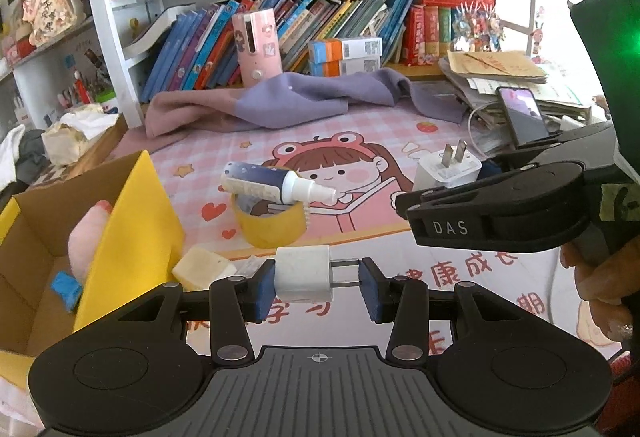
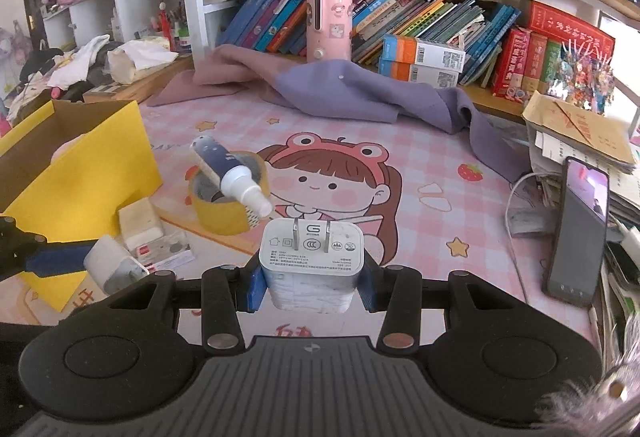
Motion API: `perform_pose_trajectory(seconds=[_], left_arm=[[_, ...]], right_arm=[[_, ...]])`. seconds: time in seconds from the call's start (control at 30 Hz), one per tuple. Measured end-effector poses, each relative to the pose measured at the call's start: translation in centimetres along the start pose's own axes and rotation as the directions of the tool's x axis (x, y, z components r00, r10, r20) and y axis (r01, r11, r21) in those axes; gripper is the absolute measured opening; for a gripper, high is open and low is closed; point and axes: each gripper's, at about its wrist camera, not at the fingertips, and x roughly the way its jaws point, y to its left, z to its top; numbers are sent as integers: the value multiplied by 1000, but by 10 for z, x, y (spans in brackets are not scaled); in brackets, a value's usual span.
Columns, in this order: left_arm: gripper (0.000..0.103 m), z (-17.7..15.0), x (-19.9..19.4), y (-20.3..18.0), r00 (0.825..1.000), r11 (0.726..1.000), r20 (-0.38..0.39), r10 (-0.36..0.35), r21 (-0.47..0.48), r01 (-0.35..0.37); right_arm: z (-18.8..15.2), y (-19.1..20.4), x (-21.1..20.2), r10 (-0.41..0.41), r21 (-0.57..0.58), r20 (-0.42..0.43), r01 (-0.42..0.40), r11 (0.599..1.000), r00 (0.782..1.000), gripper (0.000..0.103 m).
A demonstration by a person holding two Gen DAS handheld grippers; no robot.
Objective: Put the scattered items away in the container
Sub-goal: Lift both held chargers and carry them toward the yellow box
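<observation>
Mostly hidden in the yellow box (image 1: pixel 132 221), a pink toy (image 1: pixel 86 237) peeks out

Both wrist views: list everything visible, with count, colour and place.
Yellow cardboard box: one, mat's left.
Pink plush toy: one, inside box.
Yellow tape roll: one, beside box.
Dark-blue spray bottle with white nozzle: one, lying on roll.
Cream eraser block: one, by box.
Small white charger plug: one, in left tongs.
Large white charger plug: one, in right tongs.
Purple cloth: one, before books.
Black phone: one, right.
</observation>
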Motion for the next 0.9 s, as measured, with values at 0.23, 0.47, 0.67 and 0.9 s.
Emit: perform_pose_trajectory(seconds=[0.23,0.47,0.67,0.9], left_arm=[[42,-15,-19,11,1000,1000,15,-23,5,23],[42,-36,-45,24,998,999,30,-48,7,47],[42,-55,-71,36,997,998,40,-63,9,62],[42,-82,-104,51,996,997,48,-74,3,74]], right_arm=[[-13,18,-21,-23,10,2,23,1000,1000,42],[-29,42,-43,-54,30,-1,54,998,999,42],[-48,68,-67,-74,48,2,74,996,997,42],[-74,100,-96,-91,63,5,90,994,996,42]])
